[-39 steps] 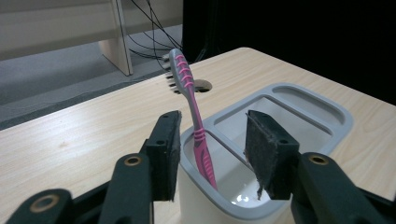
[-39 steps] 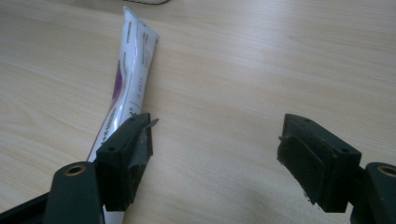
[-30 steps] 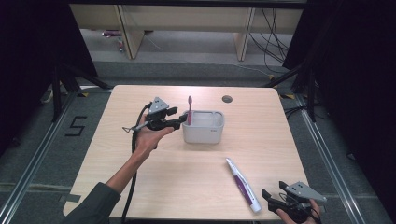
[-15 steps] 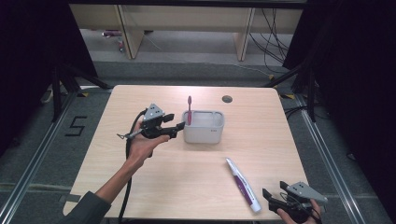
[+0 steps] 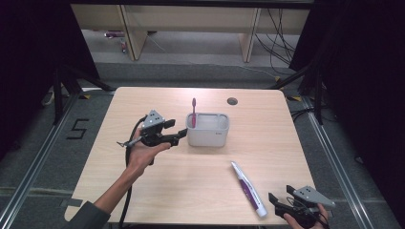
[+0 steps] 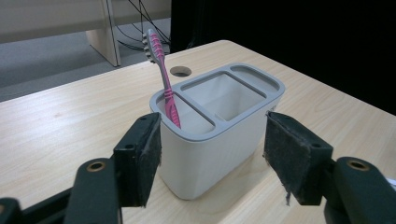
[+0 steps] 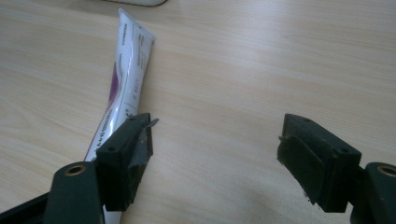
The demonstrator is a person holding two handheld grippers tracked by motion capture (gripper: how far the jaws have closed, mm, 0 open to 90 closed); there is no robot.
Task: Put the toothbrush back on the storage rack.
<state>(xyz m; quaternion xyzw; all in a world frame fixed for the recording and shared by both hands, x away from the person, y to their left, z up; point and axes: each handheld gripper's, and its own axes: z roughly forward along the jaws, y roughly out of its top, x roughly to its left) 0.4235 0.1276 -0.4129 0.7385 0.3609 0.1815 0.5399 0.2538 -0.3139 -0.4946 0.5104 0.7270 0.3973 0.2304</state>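
With left gripper (image 6: 212, 163) jaws just opening around nothing beside the holder (image 5: 207, 130) and right gripper (image 7: 215, 158) spread empty, a careless sweep could tip holder and toothbrush (image 6: 161, 70) or shove the toothpaste tube (image 7: 122, 79) off-table.

Light wooden table (image 5: 157, 200) with a round cable hole (image 5: 232, 101) near the far edge. Grey carpeted floor (image 5: 191, 62) around it, marked with a black "5" (image 5: 78, 129) at the left. Metal floor rails (image 5: 334, 157) along both sides. Pale wooden furniture legs (image 5: 130, 28) beyond, with loose cables (image 5: 277, 33) trailing. Black curtains (image 5: 28, 47) left and right.
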